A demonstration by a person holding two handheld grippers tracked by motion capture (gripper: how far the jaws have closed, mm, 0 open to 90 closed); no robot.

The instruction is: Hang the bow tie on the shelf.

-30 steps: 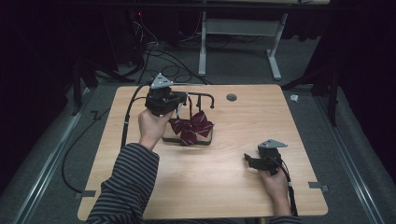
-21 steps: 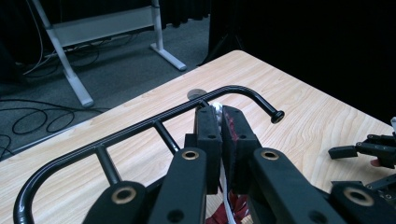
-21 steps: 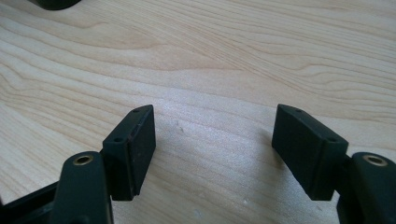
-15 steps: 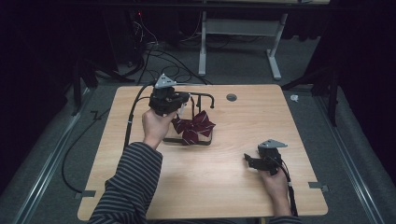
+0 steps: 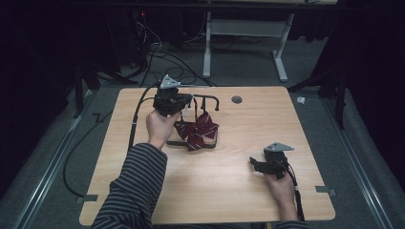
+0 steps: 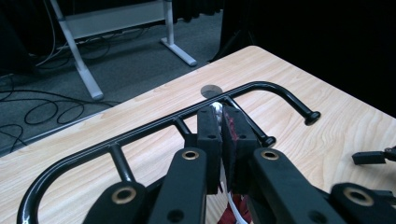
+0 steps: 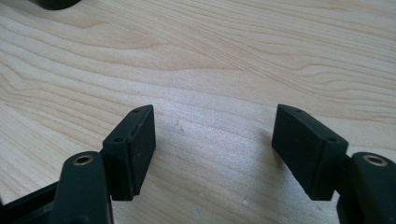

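A dark red striped bow tie [image 5: 197, 131] lies on the wooden table beside a black metal rack [image 5: 210, 99] with hooked ends. My left gripper [image 5: 184, 102] is held over the rack's left part, above the bow tie. In the left gripper view its jaws [image 6: 220, 116] are shut on the bow tie's white strap [image 6: 216, 108], with red cloth [image 6: 236, 212] showing below them and the rack's bar [image 6: 154, 122] just behind. My right gripper [image 5: 255, 164] rests low near the table's front right. Its jaws [image 7: 215, 140] stand open over bare wood with nothing between them.
The wooden table [image 5: 239, 191] has a small round grommet [image 5: 236, 99] at its back middle. A black cable [image 5: 136, 119] trails from the left gripper off the table's left side. Beyond the table, a desk frame [image 5: 248, 28] and loose cables lie on grey carpet.
The left hand has shifted only slightly by the rack. The bow tie and the right gripper stay where they were.
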